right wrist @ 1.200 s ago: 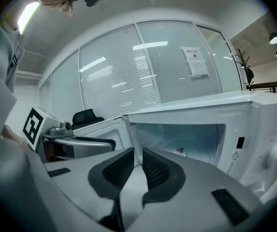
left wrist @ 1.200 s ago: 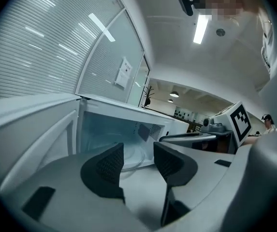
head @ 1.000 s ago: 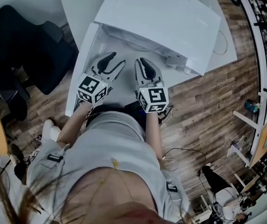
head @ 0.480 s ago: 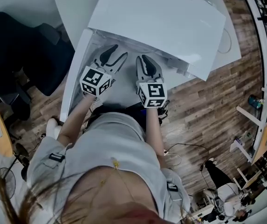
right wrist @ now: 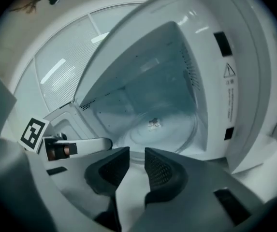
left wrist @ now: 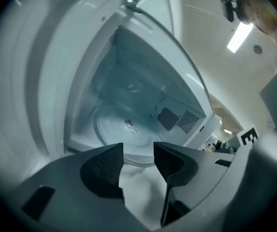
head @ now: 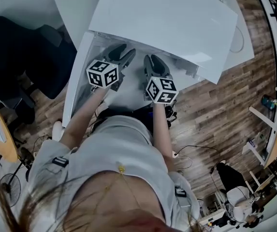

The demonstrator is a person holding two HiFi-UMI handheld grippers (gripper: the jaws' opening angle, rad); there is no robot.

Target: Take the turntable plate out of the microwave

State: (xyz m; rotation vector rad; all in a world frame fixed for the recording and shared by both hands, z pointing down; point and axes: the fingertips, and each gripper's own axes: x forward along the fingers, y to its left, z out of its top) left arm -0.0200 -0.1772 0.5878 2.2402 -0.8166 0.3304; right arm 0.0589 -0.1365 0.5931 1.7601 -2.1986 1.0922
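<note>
The glass turntable plate (left wrist: pixel 123 125) (right wrist: pixel 163 128) lies flat on the floor of the open white microwave (head: pixel 167 18), with a small mark at its centre. Both grippers hover just outside the opening and point in and down at the plate, touching nothing. My left gripper (left wrist: pixel 138 154) (head: pixel 123 56) is open, jaws well apart and empty. My right gripper (right wrist: pixel 137 162) (head: pixel 153 63) is open with a narrower gap; its jaws have just been opening and nothing is between them. The left gripper's body (right wrist: pixel 75 146) shows at the left of the right gripper view. In the head view the plate is hidden under the microwave's top.
The microwave door (head: pixel 75 76) (left wrist: pixel 36 81) stands swung open at the left. The right door frame (right wrist: pixel 227 86) carries latch slots and a warning label. The microwave sits on a white table (head: pixel 73 4). A dark chair (head: pixel 27 47) stands on the wooden floor at the left.
Both grippers have moved closer to the microwave's opening and rolled a little. The right gripper's jaws have parted.
</note>
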